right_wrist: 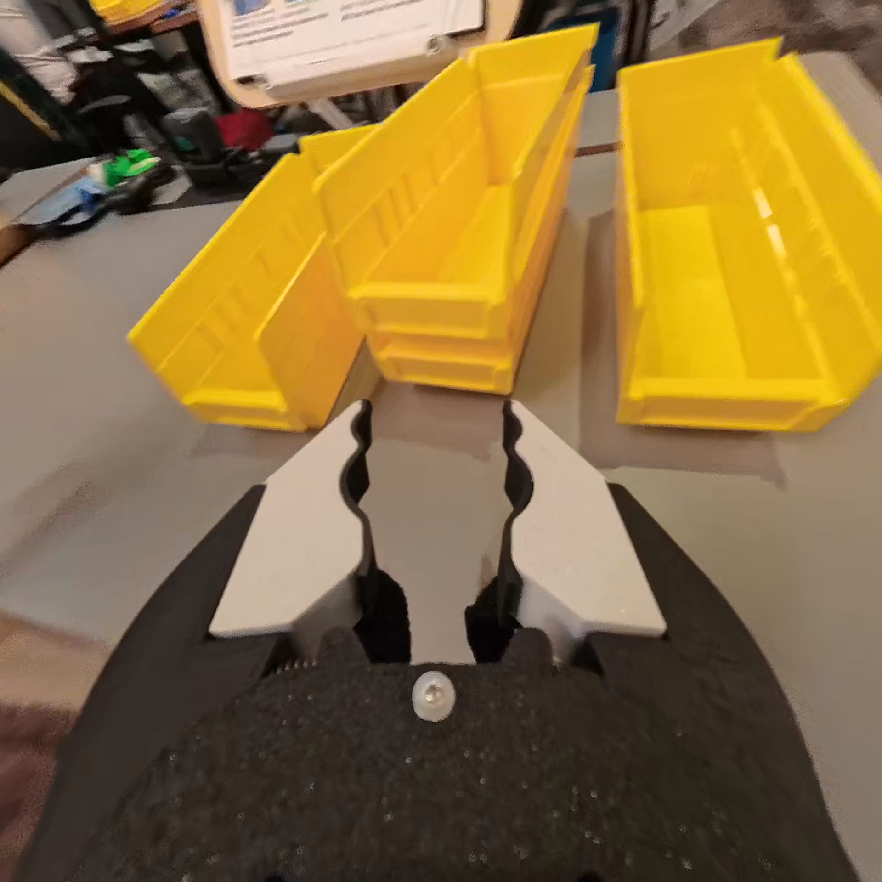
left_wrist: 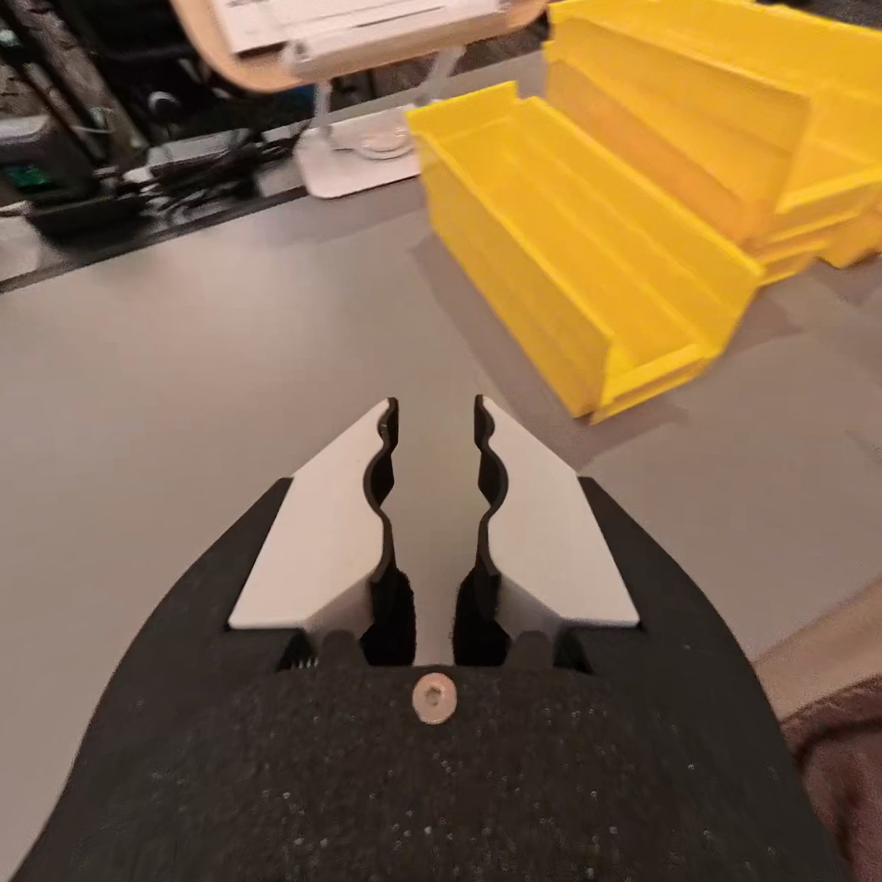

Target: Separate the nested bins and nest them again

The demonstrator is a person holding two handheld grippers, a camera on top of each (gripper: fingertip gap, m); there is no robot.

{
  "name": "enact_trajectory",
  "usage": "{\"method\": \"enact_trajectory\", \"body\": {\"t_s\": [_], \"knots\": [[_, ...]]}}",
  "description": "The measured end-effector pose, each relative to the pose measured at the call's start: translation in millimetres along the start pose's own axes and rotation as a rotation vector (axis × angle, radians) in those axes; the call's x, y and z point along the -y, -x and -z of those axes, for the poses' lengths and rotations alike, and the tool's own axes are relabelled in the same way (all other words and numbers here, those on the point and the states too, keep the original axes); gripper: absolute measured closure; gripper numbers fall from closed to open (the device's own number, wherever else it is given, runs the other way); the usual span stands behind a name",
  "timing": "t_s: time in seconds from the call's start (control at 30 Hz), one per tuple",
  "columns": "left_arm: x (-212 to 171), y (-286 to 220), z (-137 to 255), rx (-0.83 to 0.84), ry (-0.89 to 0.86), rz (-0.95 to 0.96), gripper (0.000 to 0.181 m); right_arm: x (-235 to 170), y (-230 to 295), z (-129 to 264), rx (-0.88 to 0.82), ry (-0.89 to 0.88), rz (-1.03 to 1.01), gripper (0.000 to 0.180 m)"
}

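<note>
— How many bins on the counter (right_wrist: 119,477)?

— Four yellow ones, counted from the right wrist view: a narrow bin (right_wrist: 229,324) on the left; a nested pair in the middle, the upper bin (right_wrist: 429,267) tilted inside the lower bin (right_wrist: 444,370); a wide bin (right_wrist: 725,305) apart on the right.

— Anything in them?

— Beyond that nesting, their floors look bare; the blur makes it hard to be sure.

— And the tongs?

— The right tongs (right_wrist: 435,413) stand moderately open, holding nothing, tips just short of the nested pair's front; the left tongs (left_wrist: 435,405) show a narrower gap, holding nothing, over bare counter, left of the narrow bin.
</note>
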State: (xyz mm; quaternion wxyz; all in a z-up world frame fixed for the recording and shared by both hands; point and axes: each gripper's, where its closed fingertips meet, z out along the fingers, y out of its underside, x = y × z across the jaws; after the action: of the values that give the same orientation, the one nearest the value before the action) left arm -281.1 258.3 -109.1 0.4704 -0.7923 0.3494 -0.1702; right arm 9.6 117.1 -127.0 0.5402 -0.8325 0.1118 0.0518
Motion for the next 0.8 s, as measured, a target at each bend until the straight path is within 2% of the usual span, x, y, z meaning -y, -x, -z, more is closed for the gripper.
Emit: {"method": "enact_trajectory", "body": {"t_s": [0.03,0.1,0.2,0.27,0.37,0.43,0.47,0.5,0.6,0.7,0.8], "knots": [[-7,14,2,0.019,-0.008,0.021,0.152,8,-4,-7,-0.040,-0.007,0.006,0.135],[-23,32,1,0.031,-0.010,0.072,0.155,26,-10,-20,-0.105,-0.033,0.029,0.140],[-37,25,-3,-0.083,0.014,0.207,0.159,59,-30,-31,-0.272,-0.098,0.075,0.146],[-32,20,-4,-0.150,0.000,0.259,0.159,74,-30,-41,-0.275,-0.124,0.087,0.147],[-38,25,-10,-0.148,0.024,0.224,0.159,76,-35,-65,-0.286,-0.071,0.068,0.142],[-42,33,-13,-0.123,0.048,0.193,0.159,71,-52,-77,-0.363,-0.015,0.057,0.146],[-42,35,-14,-0.117,0.046,0.187,0.159,71,-54,-82,-0.356,-0.005,0.050,0.157],[-42,37,-14,-0.115,0.045,0.188,0.159,73,-48,-87,-0.298,-0.024,0.052,0.178],[-44,39,-15,-0.130,0.050,0.226,0.160,80,-49,-88,-0.288,-0.105,0.101,0.179],[-44,36,-16,-0.149,0.056,0.244,0.160,87,-49,-80,-0.229,-0.201,0.027,0.179],[-45,34,-16,-0.144,0.063,0.226,0.160,95,-47,-69,-0.217,-0.256,0.040,0.179]]}}
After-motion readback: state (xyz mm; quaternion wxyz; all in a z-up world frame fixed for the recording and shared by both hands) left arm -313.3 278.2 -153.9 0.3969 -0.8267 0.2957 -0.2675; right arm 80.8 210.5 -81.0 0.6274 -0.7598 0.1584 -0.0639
